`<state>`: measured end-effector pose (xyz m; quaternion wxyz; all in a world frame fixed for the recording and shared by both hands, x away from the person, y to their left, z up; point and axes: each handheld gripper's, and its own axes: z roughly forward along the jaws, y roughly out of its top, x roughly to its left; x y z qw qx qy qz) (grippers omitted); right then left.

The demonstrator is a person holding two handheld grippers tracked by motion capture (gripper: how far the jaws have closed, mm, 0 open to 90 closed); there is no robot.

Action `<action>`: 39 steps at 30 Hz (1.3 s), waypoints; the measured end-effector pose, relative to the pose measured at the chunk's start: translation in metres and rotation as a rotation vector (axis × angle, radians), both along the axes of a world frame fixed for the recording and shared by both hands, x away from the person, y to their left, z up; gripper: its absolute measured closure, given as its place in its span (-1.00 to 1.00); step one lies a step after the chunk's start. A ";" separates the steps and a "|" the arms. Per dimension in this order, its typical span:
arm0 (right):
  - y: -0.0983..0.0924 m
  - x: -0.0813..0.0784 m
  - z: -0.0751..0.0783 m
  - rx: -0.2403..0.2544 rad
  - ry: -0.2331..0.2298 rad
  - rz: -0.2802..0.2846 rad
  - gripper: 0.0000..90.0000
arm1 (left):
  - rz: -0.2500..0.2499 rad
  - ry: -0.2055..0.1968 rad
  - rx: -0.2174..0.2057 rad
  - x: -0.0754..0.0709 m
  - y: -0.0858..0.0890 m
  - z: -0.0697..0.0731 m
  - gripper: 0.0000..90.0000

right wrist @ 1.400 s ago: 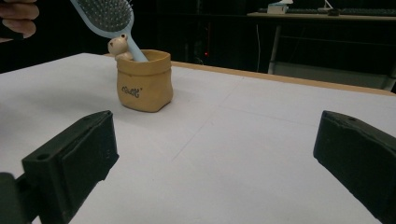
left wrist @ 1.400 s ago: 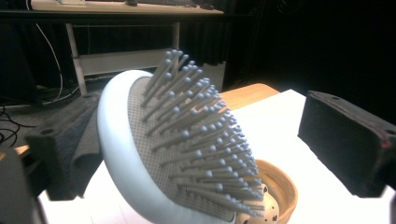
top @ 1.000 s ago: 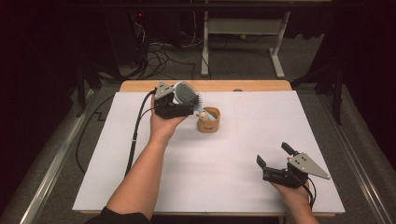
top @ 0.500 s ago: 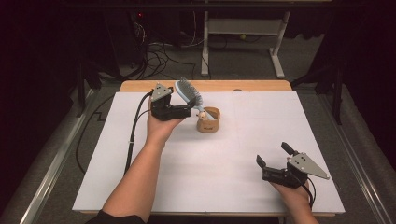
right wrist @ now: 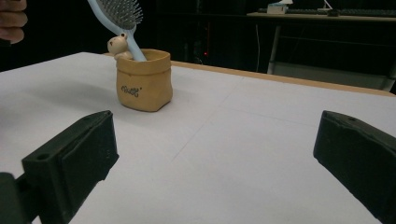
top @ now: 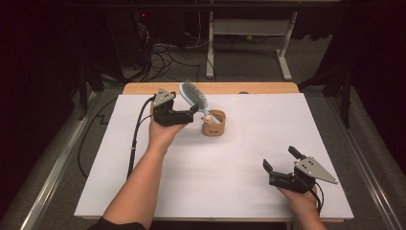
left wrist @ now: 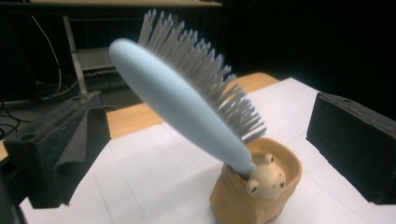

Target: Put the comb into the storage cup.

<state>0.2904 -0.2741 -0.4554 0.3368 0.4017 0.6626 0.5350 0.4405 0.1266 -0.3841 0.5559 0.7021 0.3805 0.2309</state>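
Observation:
A light blue hairbrush (top: pixel 193 97) stands handle-down in a small tan sack-shaped pot (top: pixel 213 125) at the table's back middle, leaning left. The pot has a little bear figure (left wrist: pixel 266 179) on its rim. My left gripper (top: pixel 192 114) is open just left of the pot. In the left gripper view the brush (left wrist: pixel 187 112) rises between the wide-apart jaws, and neither jaw touches it. My right gripper (top: pixel 280 158) rests open at the near right, far from the pot (right wrist: pixel 142 81), with nothing between its jaws.
A white sheet (top: pixel 249 191) covers the table, and a strip of bare wood (top: pixel 258 87) shows along the far edge. Beyond it are floor cables (top: pixel 167 57) and a white desk frame (top: pixel 249 28). A hand (right wrist: pixel 11 21) shows at the right gripper view's top left.
My left gripper has drawn back a little to the left and toward the near side. The brush stays leaning in the pot. The right gripper has not moved.

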 end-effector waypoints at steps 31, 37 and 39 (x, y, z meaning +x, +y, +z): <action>0.001 -0.002 0.001 -0.004 -0.006 -0.008 -1.00 | -0.056 -0.027 -0.037 -0.087 0.055 -0.055 -0.97; 0.001 -0.002 0.001 -0.002 -0.007 -0.008 -1.00 | -0.050 -0.011 -0.009 -0.111 0.075 -0.067 -0.97; 0.001 -0.002 0.001 -0.003 -0.006 -0.009 -1.00 | -0.047 -0.010 -0.006 -0.118 0.082 -0.071 -0.97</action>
